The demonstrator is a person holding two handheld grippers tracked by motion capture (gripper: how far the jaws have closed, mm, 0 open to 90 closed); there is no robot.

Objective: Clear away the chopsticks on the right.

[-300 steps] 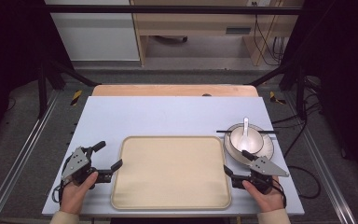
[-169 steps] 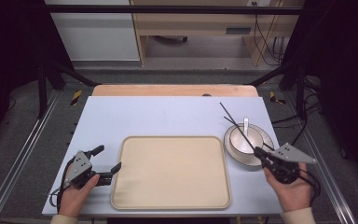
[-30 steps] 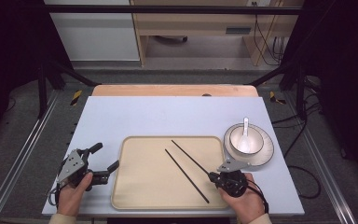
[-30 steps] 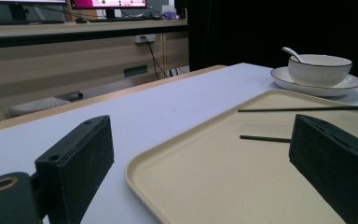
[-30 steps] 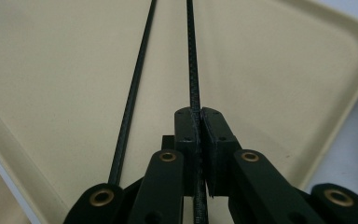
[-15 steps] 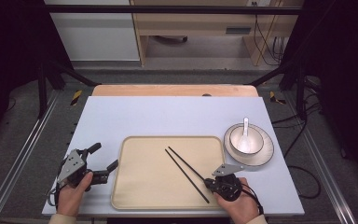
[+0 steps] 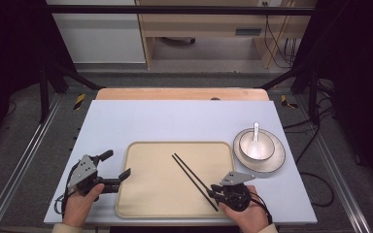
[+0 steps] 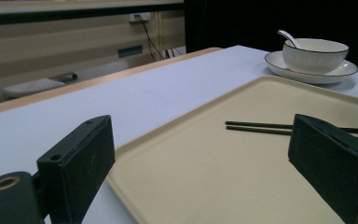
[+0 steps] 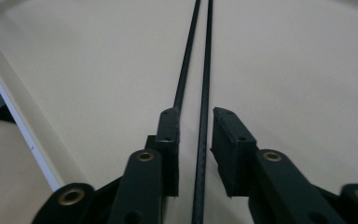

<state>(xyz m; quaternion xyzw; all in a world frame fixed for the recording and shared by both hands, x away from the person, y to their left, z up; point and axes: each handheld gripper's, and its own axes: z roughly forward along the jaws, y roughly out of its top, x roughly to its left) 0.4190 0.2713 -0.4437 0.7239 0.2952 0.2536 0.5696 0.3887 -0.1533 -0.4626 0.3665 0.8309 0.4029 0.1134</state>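
Lying diagonally on the beige tray (image 7: 145, 194), the pair of black chopsticks (image 7: 192, 177) is seen with its near ends at the right gripper (image 7: 217, 190), by the tray's front right part. In the right gripper view, the jaws are parted by a narrow gap; one chopstick (image 9: 204, 116) runs through that gap without being pinched, as far as can be judged, while the other (image 9: 184, 70) passes under or just outside the left jaw. A risk is judged here: if the gripper is drawn away carelessly, a stick could be dragged or rolled out of parallel by a jaw brushing it; if the jaws are closed, a single stick might be caught. The left gripper (image 7: 117, 167) is held at the tray's left edge with its jaws wide apart and nothing between them. To the right of the tray, a white bowl (image 7: 256, 145) with a spoon (image 7: 256, 132) is set on a plate (image 7: 277, 162), well apart from the sticks, on the pale blue table (image 7: 175, 121).
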